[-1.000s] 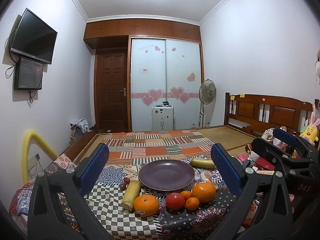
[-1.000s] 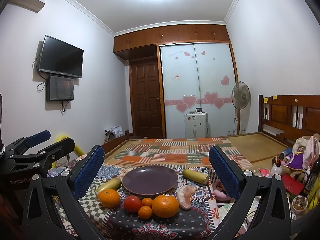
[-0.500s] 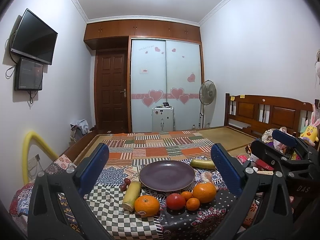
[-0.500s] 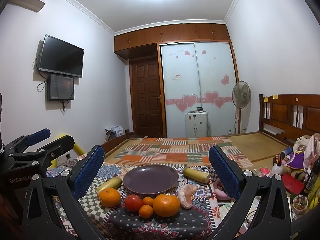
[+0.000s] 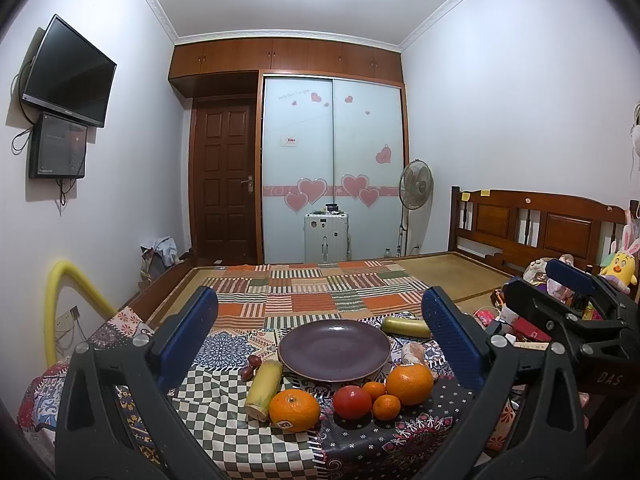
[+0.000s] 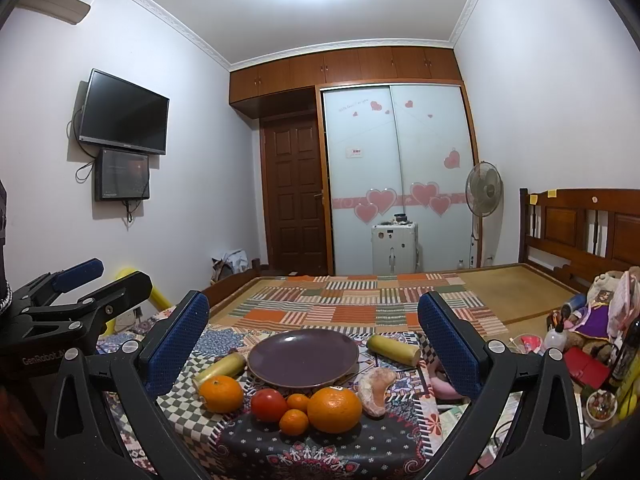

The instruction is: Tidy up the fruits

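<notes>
An empty purple plate (image 5: pixel 334 350) (image 6: pixel 303 357) sits on a patterned tablecloth. In front of it lie two large oranges (image 5: pixel 294 411) (image 5: pixel 409 384), a red tomato (image 5: pixel 352 402) and two small tangerines (image 5: pixel 386 407). A yellow banana piece (image 5: pixel 264 384) lies left of the plate, another (image 6: pixel 393 349) at its right rear. Dark grapes (image 5: pixel 250 366) lie at the left. A pale curved piece (image 6: pixel 376 386) lies right of the oranges. My left gripper (image 5: pixel 326 340) and right gripper (image 6: pixel 314 344) are both open, empty, held back from the fruit.
The table (image 5: pixel 224 420) stands against a bed with a striped patchwork cover (image 5: pixel 320 292). Toys and clutter (image 6: pixel 592 340) crowd the right side. A yellow tube (image 5: pixel 68 304) arcs at the left. A suitcase (image 5: pixel 326 236) and fan (image 5: pixel 416 188) stand by the wardrobe.
Both grippers have stayed open and nearly still; the views have shifted only very slightly. The fruit has not moved.
</notes>
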Motion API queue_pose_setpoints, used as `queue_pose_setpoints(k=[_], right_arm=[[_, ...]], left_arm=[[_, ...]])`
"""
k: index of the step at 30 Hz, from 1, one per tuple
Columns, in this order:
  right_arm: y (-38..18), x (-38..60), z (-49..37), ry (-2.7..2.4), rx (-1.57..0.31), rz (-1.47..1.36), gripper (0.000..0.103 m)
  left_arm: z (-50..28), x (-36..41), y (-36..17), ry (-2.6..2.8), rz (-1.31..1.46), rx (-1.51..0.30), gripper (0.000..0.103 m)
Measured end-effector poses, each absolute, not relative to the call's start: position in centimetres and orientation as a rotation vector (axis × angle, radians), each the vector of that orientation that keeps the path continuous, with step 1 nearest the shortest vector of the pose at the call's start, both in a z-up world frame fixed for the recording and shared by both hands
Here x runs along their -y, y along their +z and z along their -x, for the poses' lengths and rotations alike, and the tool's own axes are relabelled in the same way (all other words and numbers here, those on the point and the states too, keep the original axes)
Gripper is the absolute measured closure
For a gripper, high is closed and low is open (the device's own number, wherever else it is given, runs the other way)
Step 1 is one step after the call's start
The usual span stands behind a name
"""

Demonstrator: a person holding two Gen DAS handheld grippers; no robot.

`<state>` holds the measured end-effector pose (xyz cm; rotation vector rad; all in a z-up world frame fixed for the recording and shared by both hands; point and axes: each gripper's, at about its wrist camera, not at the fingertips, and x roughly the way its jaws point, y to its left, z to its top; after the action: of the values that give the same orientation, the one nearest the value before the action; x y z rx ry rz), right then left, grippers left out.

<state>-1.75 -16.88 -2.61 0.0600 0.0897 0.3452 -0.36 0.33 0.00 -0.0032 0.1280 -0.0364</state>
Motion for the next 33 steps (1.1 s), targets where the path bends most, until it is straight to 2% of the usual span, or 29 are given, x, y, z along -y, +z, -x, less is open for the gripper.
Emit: queue_pose_setpoints(k=[33], right_arm=[[-2.5,16.69,1.78,0.343,-0.09,-0.058,0.0]], left_arm=[[-0.02,-0.23,-0.3,-0.051,0.015,-0.133,0.0]])
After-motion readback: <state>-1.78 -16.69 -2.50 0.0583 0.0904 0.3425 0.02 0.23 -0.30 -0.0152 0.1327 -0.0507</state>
